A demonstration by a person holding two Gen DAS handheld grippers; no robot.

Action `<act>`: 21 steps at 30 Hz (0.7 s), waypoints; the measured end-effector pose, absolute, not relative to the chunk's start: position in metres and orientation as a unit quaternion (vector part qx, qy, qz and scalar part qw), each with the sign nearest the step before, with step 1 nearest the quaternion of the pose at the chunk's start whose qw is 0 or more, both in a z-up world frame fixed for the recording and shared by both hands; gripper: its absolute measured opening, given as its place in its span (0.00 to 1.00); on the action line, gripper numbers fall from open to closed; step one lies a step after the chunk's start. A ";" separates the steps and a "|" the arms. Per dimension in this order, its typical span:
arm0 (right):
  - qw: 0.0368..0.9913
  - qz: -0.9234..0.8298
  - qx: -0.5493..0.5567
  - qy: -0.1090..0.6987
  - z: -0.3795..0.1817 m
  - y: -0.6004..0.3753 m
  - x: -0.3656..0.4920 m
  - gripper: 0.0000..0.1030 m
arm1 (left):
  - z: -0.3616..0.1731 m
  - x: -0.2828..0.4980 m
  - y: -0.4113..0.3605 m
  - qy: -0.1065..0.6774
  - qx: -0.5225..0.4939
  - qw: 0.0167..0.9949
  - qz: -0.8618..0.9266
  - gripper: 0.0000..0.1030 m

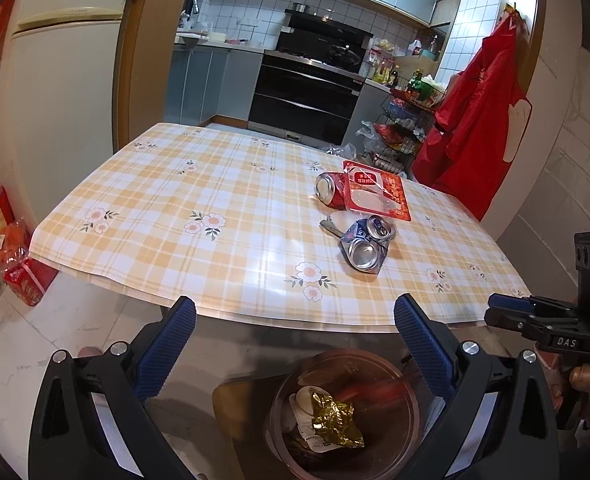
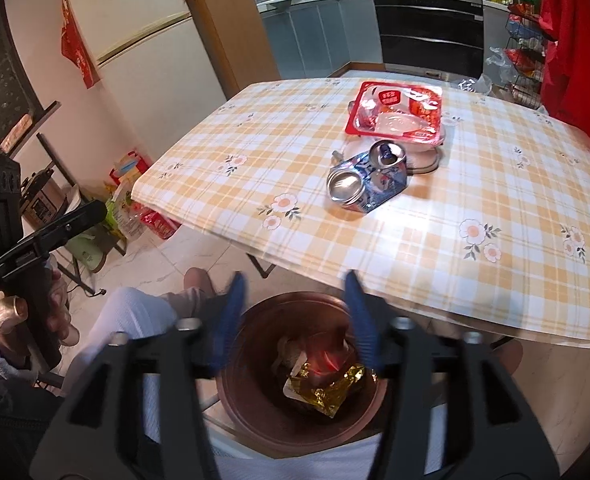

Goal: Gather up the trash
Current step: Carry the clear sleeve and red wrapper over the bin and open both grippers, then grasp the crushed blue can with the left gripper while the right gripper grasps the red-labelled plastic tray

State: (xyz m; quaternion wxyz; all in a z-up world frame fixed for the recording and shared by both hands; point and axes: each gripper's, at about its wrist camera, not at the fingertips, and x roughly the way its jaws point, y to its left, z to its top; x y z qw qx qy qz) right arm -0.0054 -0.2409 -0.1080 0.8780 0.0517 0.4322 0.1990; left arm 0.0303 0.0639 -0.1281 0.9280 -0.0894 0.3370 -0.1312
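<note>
Only the left wrist view shows a red can (image 1: 330, 188) in the upper middle, tucked against the red packet (image 1: 377, 191); in the right wrist view the packet hides it. Two cans lie on the desk (image 1: 199, 196), the crushed blue can (image 1: 366, 242) nearer. Left gripper (image 1: 295, 336) and right gripper (image 2: 297, 320) hang released and empty above the bin (image 2: 255, 420), lower centre, holding one gold wrapper (image 2: 327, 390).

White capital letters "DAS" stand on the black body of the right gripper (image 1: 507, 312), at the right edge of the left wrist view. White Chinese characters sit on the red plastic tray pack (image 2: 397, 110) lying on the checked surface (image 2: 475, 200), too small to read in either view. Print on the crushed blue can (image 2: 369, 178) and the red can (image 1: 331, 188) cannot be made out. Lettering on the red hangings by the fridge stays illegible.
</note>
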 end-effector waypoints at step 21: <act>0.906 0.087 0.024 0.413 -0.122 -0.284 0.018 0.94 | -0.161 0.068 0.030 0.386 -0.064 0.908 -0.150 0.94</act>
